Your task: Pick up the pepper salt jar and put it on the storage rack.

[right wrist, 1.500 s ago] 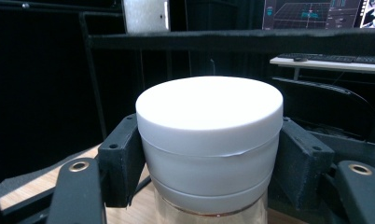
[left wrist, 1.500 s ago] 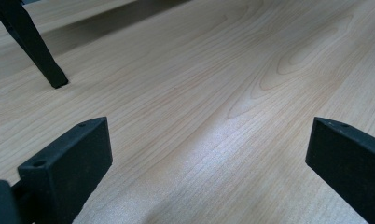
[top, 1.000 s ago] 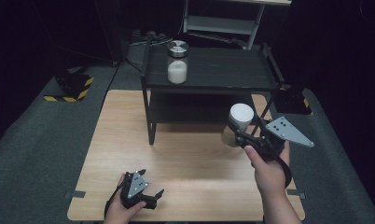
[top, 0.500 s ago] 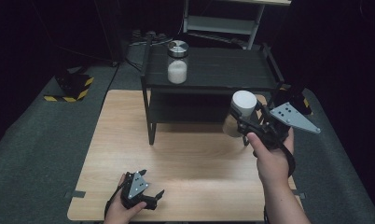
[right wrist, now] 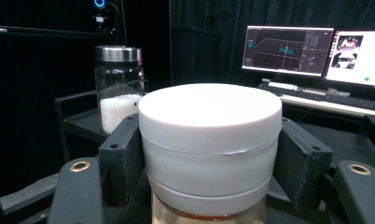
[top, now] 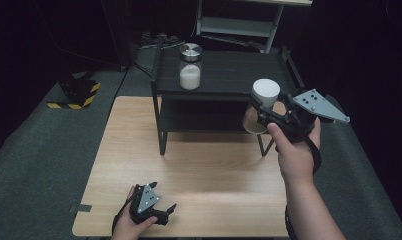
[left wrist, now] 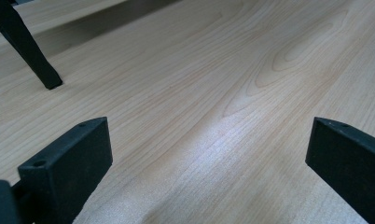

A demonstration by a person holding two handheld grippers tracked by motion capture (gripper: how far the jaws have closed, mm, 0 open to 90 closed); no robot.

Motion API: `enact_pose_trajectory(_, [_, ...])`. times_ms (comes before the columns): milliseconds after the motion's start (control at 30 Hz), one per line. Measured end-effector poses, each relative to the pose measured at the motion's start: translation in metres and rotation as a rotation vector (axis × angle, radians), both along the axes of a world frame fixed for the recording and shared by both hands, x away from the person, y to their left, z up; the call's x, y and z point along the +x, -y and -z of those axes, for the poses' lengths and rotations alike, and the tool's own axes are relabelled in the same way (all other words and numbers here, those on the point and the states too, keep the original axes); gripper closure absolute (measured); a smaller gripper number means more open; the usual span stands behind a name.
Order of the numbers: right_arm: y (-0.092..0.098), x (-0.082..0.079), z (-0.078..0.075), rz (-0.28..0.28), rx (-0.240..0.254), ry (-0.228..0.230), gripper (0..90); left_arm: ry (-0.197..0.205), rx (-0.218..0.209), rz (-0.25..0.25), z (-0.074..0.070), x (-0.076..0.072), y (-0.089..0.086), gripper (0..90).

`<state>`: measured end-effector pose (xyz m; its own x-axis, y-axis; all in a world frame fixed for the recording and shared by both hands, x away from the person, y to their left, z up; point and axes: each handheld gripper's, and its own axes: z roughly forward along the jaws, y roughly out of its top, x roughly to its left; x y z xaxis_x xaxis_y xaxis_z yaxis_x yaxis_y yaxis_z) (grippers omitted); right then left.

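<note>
Since the earlier frames we have lifted the white-lidded jar (top: 262, 102) higher and carried it further towards the far right corner of the black shelf (top: 229, 75); it now hangs level with the shelf's top deck, just off that deck's right end. Our left hand (top: 130, 225) has kept its place near the front edge of the table (top: 204, 170).

Our right gripper (top: 261, 111) is clamped on the jar. In the right gripper view the two black jaws press the white lid (right wrist: 209, 135) from either side, closed as far as the lid allows, and the jar stands upright between them, clear of the shelf and the table. Below the lid a strip of clear glass shows, with something pale inside that we cannot make out.

Our left gripper (top: 151, 207) rests low by the table's front edge, left of the middle. In the left gripper view its jaws stand wide apart over bare wood (left wrist: 213, 107), holding nothing.

On the shelf's top deck, towards its far left corner, stands a glass jar with a metal lid (top: 190, 66), partly filled with white grains, well apart from the jar we hold. The shelf's raised right rail (top: 292, 70) lies just beyond the held jar. Beyond the shelf, monitors (right wrist: 288, 49) and a keyboard sit on a desk.
</note>
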<state>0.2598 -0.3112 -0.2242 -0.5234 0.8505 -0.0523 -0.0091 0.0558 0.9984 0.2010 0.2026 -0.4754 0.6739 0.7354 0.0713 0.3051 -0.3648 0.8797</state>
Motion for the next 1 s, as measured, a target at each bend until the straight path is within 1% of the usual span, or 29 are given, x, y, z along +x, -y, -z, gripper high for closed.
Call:
enact_pose_trajectory(133, [-0.002, 0.004, -0.008, -0.004, 0.006, 0.000, 34.0, -0.005, -0.002, 0.003, 0.000, 0.001, -0.001, 0.9])
enact_pose_trajectory(367, [-0.006, 0.010, -0.020, 0.009, 0.007, 0.011, 34.2, 0.002, 0.002, 0.001, 0.000, -0.001, 0.000, 0.9])
enact_pose_trajectory(533, [-0.007, 0.017, -0.027, 0.013, 0.021, 0.006, 34.3, 0.001, -0.004, -0.001, 0.000, -0.001, -0.001, 0.9])
enact_pose_trajectory(733, [-0.011, 0.025, -0.037, 0.030, 0.032, 0.012, 34.3, 0.001, -0.004, 0.004, 0.000, 0.000, -0.001, 0.9])
enact_pose_trajectory(1000, [-0.019, 0.043, -0.048, 0.063, 0.045, 0.004, 34.3, -0.001, -0.011, 0.007, 0.001, 0.000, -0.003, 0.9])
